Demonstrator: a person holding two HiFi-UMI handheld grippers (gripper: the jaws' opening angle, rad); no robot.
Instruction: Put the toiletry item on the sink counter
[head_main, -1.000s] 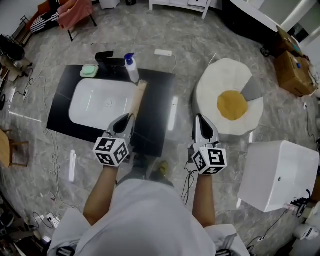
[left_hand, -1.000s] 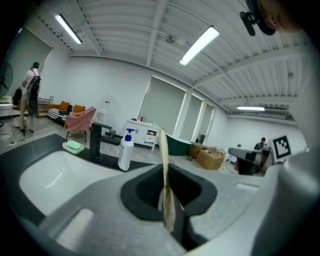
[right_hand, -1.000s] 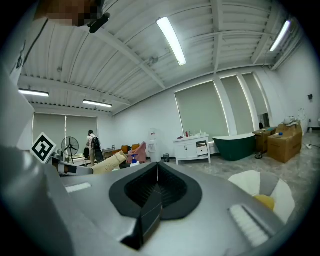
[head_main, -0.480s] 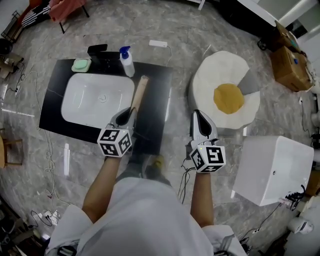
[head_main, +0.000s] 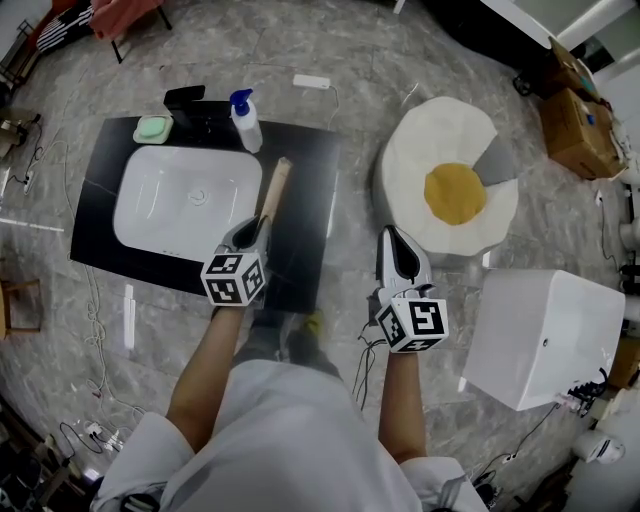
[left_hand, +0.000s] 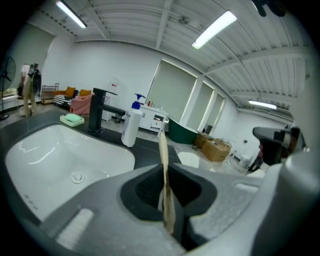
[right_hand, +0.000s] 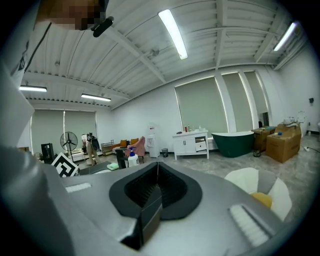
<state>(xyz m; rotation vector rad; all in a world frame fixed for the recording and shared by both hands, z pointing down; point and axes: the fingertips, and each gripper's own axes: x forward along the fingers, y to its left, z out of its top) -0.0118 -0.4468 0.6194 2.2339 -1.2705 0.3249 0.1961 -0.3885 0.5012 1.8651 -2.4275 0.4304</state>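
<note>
A long flat tan toiletry item (head_main: 275, 190) sticks forward out of my left gripper (head_main: 254, 230), which is shut on its near end. It hangs over the right part of the black sink counter (head_main: 312, 205), beside the white basin (head_main: 185, 200). In the left gripper view the item (left_hand: 163, 155) stands edge-on between the pads, pointing toward a white pump bottle (left_hand: 131, 127) and the black faucet (left_hand: 97, 112). My right gripper (head_main: 396, 242) is off the counter's right side, over the floor. Its jaws (right_hand: 157, 172) are shut with nothing between them.
A green soap (head_main: 153, 128) lies at the counter's back left, next to the faucet (head_main: 190, 103) and bottle (head_main: 243, 120). An egg-shaped cushion (head_main: 455, 190) lies right of the counter, with a white box (head_main: 545, 340) nearer. Cardboard boxes (head_main: 580, 110) stand far right. Cables trail on the floor.
My left gripper has come down toward the counter with the tan item still in it. The right gripper has hardly moved.
</note>
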